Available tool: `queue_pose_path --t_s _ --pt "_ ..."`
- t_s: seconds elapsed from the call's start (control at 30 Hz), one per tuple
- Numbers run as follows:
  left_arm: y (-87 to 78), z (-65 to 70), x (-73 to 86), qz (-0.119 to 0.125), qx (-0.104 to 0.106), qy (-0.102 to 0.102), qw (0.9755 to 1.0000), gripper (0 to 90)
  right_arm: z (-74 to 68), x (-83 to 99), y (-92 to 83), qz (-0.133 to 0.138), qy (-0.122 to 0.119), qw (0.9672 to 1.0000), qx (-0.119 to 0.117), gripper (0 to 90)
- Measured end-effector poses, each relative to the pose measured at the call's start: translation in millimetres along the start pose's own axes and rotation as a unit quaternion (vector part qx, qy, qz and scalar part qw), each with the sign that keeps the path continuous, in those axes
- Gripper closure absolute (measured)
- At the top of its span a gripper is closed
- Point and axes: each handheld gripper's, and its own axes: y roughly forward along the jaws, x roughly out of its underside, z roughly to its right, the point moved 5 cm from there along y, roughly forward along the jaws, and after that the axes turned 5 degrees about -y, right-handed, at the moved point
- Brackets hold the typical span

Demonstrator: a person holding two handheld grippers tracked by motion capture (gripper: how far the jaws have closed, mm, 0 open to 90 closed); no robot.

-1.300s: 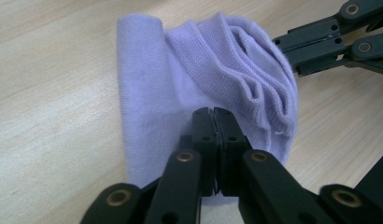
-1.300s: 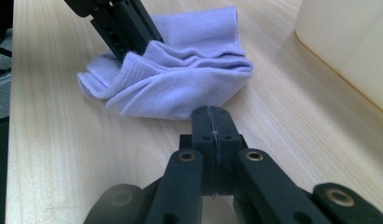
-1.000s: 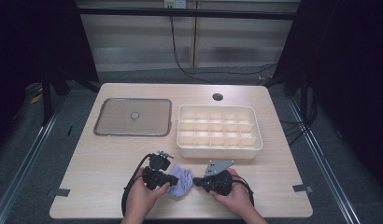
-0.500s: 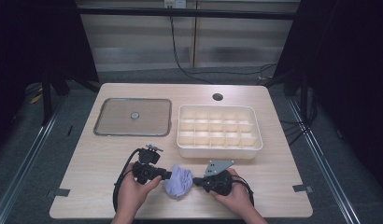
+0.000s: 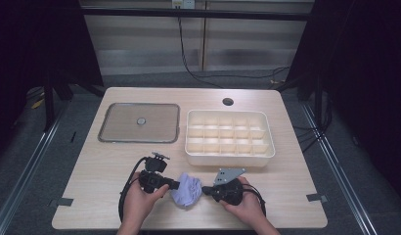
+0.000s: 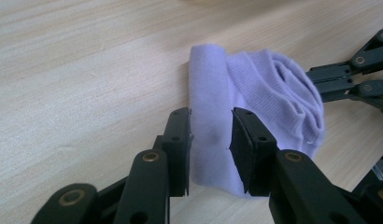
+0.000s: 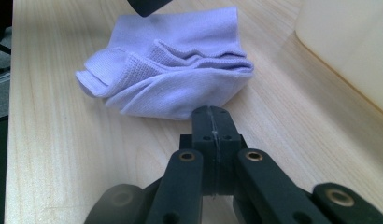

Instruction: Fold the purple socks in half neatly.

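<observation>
Lavender cloth [image 5: 187, 192] lay bunched on the table [image 5: 100, 171], near the front edge, between the 2 grippers. It was folded over itself in several layers, ribbed knit visible in the right gripper view [image 7: 173, 79].

Left gripper [image 6: 210, 149] straddled a rolled edge of the cloth [image 6: 255, 107]. Its jaws had just been opening; the fold sat between them, and I couldn't tell whether the pads were still pressing it. In the high view the left gripper [image 5: 175, 185] came in from the cloth's left, held by the left hand [image 5: 140, 200].

Right gripper [image 7: 213, 123] had its jaws fully closed, pad against pad, nothing between them. Tip sat just at the cloth's near edge; contact couldn't be confirmed. In the high view the right gripper [image 5: 204, 188] pointed at the cloth from the right, held by the right hand [image 5: 245, 205].

Further back: cream compartment tray [image 5: 229, 157] just behind the right gripper, compartments bare. Flat lid [image 5: 140, 122] with a small centre knob lay to the tray's left, apart from it. Round hole [image 5: 228, 102] in the tabletop behind the tray.
</observation>
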Motion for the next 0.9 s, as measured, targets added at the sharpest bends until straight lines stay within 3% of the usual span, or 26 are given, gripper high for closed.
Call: queue_pose_path --t_s 0.3,0.57,0.7,0.77,0.9 --pt "5.3 0.0 2.5 -0.007 0.012 -0.009 0.9999 67.6 0.1 0.1 0.0 -0.001 -0.001 1.0 0.001 90.0" --pt "7.3 -1.6 4.4 -0.016 0.011 -0.004 0.9998 70.0 0.1 0.1 0.0 -0.001 -0.001 1.0 0.001 90.0" --pt "7.0 0.3 4.3 -0.014 0.016 -0.012 0.9997 75.8 -0.1 0.0 0.0 0.0 -0.001 1.0 0.001 90.0" --pt "6.0 0.1 4.2 -0.018 0.012 -0.004 0.9998 77.1 0.0 0.1 0.0 -0.001 -0.001 1.0 0.001 90.0" --pt "5.2 0.7 3.7 -0.018 0.015 -0.008 0.9997 81.3 -0.1 0.0 0.0 0.0 0.0 1.0 0.001 90.0"
